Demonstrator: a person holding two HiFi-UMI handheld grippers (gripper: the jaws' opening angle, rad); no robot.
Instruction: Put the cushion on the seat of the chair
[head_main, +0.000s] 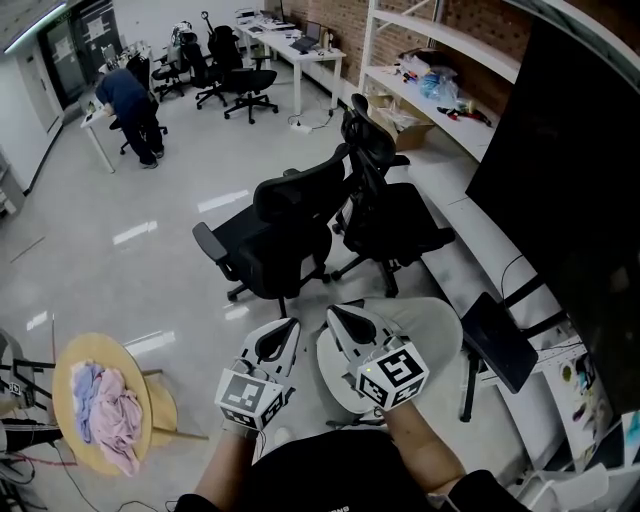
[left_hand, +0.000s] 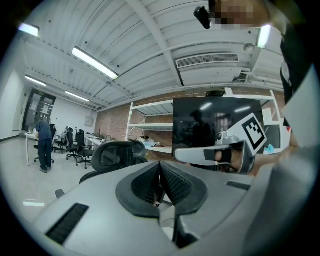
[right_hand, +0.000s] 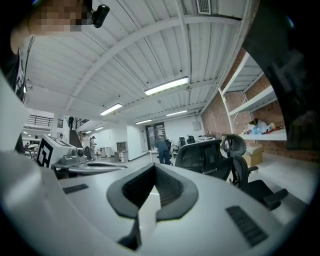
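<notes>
While shut, left tongs (head_main: 290, 328) off cushion (head_main: 105, 405).

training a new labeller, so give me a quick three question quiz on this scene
1. True or false: the left gripper and the right gripper both have their jaws shut with nothing between them.
2. What lies on the round wooden table in the head view? A. crumpled cloths B. a laptop C. a cushion
3. In the head view, on which side of the nearer black chair does the other black chair stand?
Key: 1 true; 2 A; 3 on its right.
</notes>
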